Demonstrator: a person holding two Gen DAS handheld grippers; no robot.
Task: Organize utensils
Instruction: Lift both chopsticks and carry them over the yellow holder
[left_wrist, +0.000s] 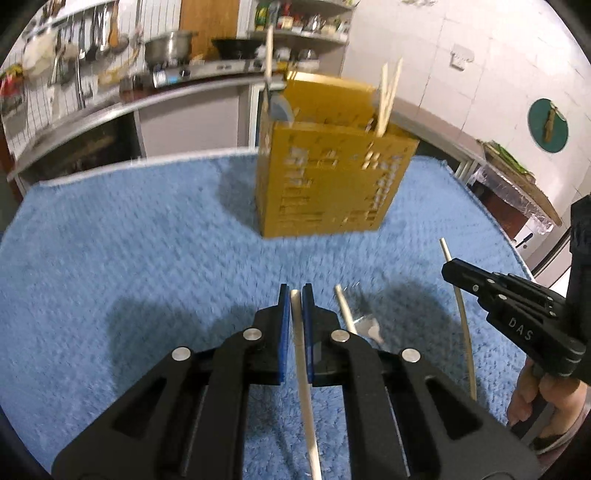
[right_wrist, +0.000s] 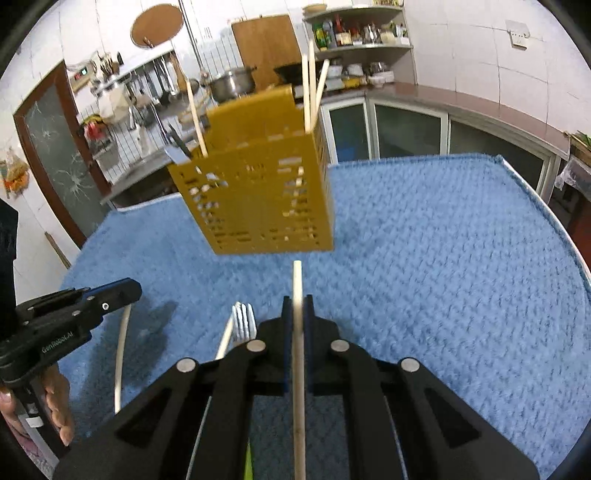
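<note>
A yellow slotted utensil caddy (left_wrist: 328, 177) stands upright on the blue mat (left_wrist: 129, 240); it also shows in the right wrist view (right_wrist: 258, 199) with several chopsticks (right_wrist: 312, 88) and a dark-handled utensil (right_wrist: 179, 146) standing in it. My left gripper (left_wrist: 295, 295) is shut on a pale chopstick (left_wrist: 301, 350), short of the caddy. My right gripper (right_wrist: 297, 306) is shut on another pale chopstick (right_wrist: 298, 332), its tip near the caddy's base. A metal fork (right_wrist: 243, 323) and one more chopstick (left_wrist: 345, 310) lie on the mat between the two grippers.
The mat covers a table whose edge (right_wrist: 546, 206) runs at the right and far side. Behind stand a kitchen counter (left_wrist: 110, 107) with pots, hanging utensils and shelves of bottles (right_wrist: 354, 33). A hand (left_wrist: 535, 395) holds the right gripper.
</note>
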